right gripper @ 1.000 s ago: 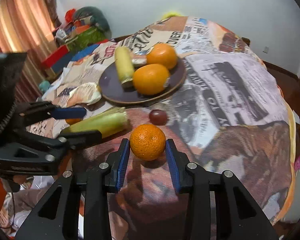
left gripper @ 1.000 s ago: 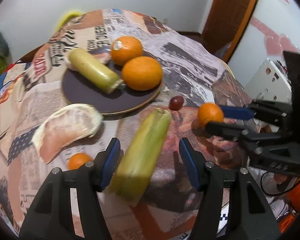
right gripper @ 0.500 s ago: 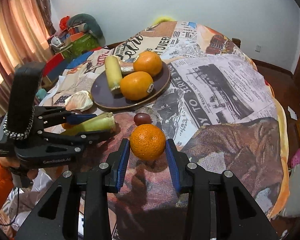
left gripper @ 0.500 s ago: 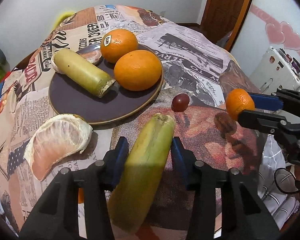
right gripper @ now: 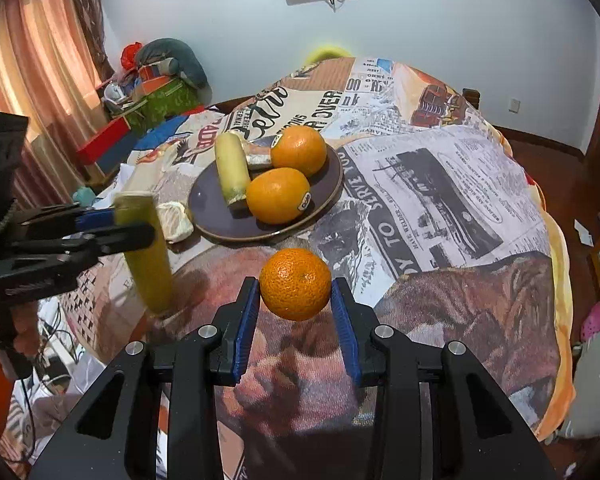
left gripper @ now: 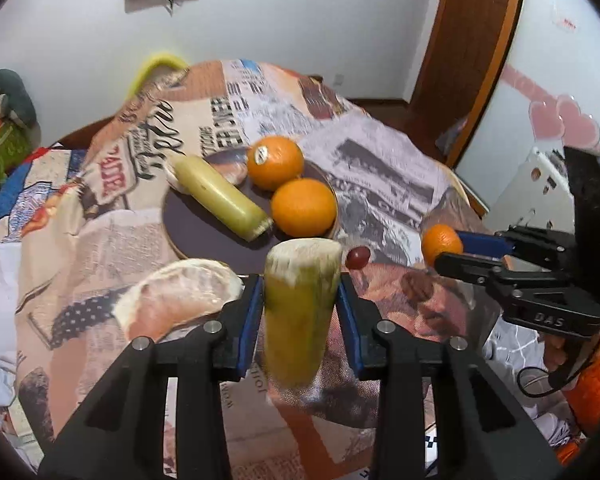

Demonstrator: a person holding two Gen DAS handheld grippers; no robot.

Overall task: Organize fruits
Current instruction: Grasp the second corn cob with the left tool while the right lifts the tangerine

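Observation:
My left gripper (left gripper: 299, 300) is shut on a yellow-green corn cob (left gripper: 298, 308) and holds it lifted, hanging almost upright; it also shows in the right wrist view (right gripper: 144, 256). My right gripper (right gripper: 295, 292) is shut on a small mandarin (right gripper: 295, 283), held above the tablecloth, also seen in the left wrist view (left gripper: 441, 243). A dark plate (left gripper: 204, 224) holds a second corn cob (left gripper: 220, 197) and two large oranges (left gripper: 303, 207). A peeled pomelo segment (left gripper: 180, 300) lies left of my left gripper. A red grape (left gripper: 358, 256) lies by the plate.
The round table wears a newspaper-print cloth (right gripper: 440, 200) that hangs over its edges. Cluttered boxes and bags (right gripper: 156, 80) stand by the curtain at the far left. A wooden door (left gripper: 468, 48) and a white appliance (left gripper: 536, 188) stand to the right.
My left gripper closed on the corn cob and lifted it off the table, so that it now hangs almost upright. My right gripper lifted the mandarin higher above the cloth.

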